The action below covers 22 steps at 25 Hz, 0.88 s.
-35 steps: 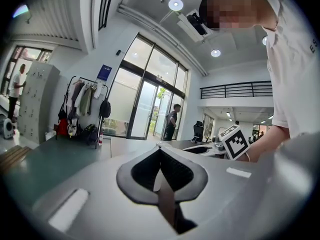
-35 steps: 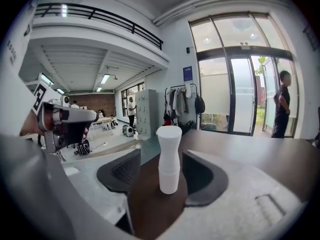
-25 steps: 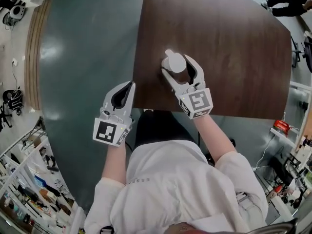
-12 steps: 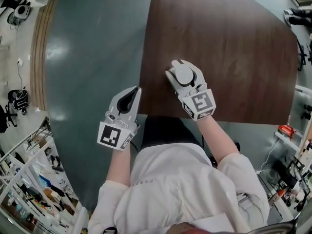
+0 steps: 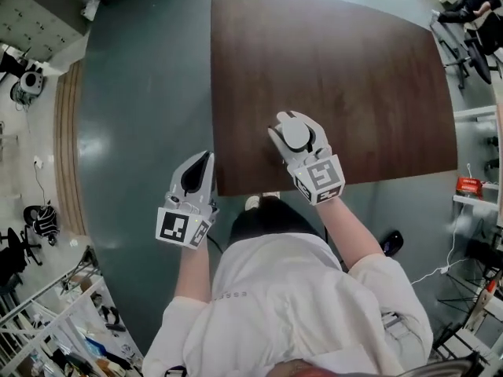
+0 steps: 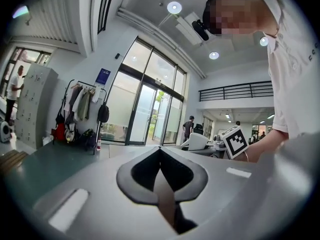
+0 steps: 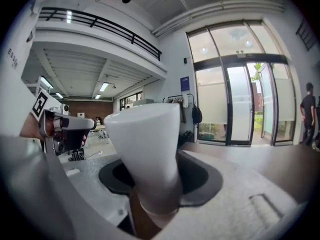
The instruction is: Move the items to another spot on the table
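Right gripper view: right gripper point(image 5: 294, 122) jaws, just closed, clamp the white cup point(image 7: 145, 144) low on its taper, over the table's point(image 5: 354, 69) near edge — it could tip out and fall. Left gripper point(image 5: 201, 160) closed, empty.

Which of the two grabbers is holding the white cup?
The right gripper, over the brown table: its jaws have just closed round the white cup. The left gripper is shut on nothing, beside the table.

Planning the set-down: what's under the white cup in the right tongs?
Brown tabletop lies beneath the white cup held in the right tongs. The spot directly under its base is covered.
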{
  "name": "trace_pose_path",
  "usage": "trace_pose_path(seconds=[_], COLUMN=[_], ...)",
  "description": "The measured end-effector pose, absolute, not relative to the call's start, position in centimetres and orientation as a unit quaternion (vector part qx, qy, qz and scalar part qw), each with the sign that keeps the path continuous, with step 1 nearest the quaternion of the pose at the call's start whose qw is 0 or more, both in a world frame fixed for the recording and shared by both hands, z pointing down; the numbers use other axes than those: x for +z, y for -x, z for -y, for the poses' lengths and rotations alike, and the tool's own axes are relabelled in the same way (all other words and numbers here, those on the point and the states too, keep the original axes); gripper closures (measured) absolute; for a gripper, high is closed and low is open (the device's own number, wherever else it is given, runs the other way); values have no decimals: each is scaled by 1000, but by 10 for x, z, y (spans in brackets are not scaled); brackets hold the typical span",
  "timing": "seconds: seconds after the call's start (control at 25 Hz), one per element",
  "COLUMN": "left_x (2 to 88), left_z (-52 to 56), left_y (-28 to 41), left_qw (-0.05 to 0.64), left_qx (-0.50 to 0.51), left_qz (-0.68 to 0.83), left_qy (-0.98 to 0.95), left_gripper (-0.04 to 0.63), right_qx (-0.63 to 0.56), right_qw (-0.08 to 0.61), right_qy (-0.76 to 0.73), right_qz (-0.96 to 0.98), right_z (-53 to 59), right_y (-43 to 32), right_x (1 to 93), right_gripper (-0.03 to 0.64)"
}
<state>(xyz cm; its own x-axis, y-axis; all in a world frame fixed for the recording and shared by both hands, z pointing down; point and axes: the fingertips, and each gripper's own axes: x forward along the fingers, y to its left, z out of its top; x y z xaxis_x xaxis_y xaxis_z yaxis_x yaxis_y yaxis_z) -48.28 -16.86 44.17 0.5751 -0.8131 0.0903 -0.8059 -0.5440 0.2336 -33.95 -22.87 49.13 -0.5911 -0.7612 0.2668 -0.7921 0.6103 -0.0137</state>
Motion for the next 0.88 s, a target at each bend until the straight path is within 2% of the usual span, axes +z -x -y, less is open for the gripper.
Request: trace_pose_path(seconds=[0.36, 0.68, 0.88], left_x=[407, 401, 393], left_z=[151, 110, 69], left_y=[369, 220, 105], left_qw=[109, 66, 71], left_qx=[-9, 8, -6], left_qz=[322, 188, 128], left_qy=[-940, -980, -989], left_gripper=[578, 578, 578], right_qx=[62, 76, 82], right_qw=[90, 77, 91], right_qy=[-571, -659, -700], right_qz=[814, 744, 704], right_z=[172, 85, 14], right_y=[212, 80, -21], right_x=[448, 446, 447], right_gripper=[411, 411, 411])
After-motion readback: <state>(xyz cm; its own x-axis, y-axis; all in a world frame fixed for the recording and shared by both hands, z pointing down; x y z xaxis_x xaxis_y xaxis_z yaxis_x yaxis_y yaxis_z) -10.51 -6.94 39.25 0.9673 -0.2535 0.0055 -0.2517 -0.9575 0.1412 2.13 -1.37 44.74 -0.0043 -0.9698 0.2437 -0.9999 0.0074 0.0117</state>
